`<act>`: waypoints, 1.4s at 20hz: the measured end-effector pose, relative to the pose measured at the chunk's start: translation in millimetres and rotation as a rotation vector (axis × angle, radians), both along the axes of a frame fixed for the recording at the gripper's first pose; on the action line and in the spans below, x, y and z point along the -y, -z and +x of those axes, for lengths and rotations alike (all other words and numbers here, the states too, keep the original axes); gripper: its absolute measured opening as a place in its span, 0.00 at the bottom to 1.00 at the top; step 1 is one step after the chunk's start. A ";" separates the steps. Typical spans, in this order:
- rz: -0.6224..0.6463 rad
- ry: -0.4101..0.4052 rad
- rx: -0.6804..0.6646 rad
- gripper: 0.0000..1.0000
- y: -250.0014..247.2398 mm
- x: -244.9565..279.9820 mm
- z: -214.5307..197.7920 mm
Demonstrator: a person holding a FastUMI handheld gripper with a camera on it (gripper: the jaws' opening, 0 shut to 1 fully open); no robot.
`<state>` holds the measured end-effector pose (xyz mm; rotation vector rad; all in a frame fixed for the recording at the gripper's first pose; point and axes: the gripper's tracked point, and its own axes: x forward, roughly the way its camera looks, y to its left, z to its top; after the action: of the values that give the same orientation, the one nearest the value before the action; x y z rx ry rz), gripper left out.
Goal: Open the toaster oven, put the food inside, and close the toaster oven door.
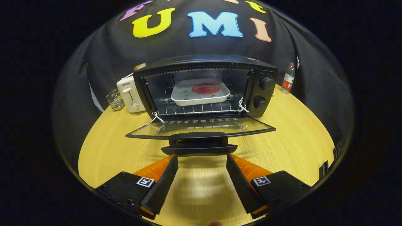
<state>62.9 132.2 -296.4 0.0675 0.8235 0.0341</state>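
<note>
— Oven?
— Black toaster oven (204, 86) mid-table, on the pale wooden table (292, 135). Glass door (201, 127) dropped open toward the gripper, lying about level, its black handle (198, 145) at the near edge.

— Food?
— Inside the oven: white tray (201, 94) on the wire rack (198, 108), a red round piece of food (205, 88) on the tray.

— Gripper?
— Gripper (202, 160) just short of the oven door's handle. Jaws wide apart, holding nothing; fingertips (172, 163) close under the handle, whether touching it cannot be told.

— Around the oven?
— Two knobs (266, 83) on its right panel. Left of the oven, a white toaster (129, 94) just beside it, then a small clear holder (115, 99). Right of the oven and further back, a plastic bottle (288, 78) near the table's edge.
</note>
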 end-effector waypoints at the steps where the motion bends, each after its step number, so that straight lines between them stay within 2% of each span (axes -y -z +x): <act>1: 0.009 0.005 0.008 0.98 -3.0 0.1 1.5; 6: -0.005 -0.001 0.081 0.98 -26.9 0.0 11.3; 14: -0.027 -0.053 0.299 0.98 -81.9 -3.7 49.1; 17: -0.016 -0.044 0.365 0.98 -106.1 -2.6 54.9; 22: 0.006 -0.021 0.451 0.98 -152.5 9.9 34.9; 28: -0.020 0.007 0.541 0.98 -203.2 50.7 -1.1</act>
<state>61.7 81.5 -93.3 0.0391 0.2825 0.0354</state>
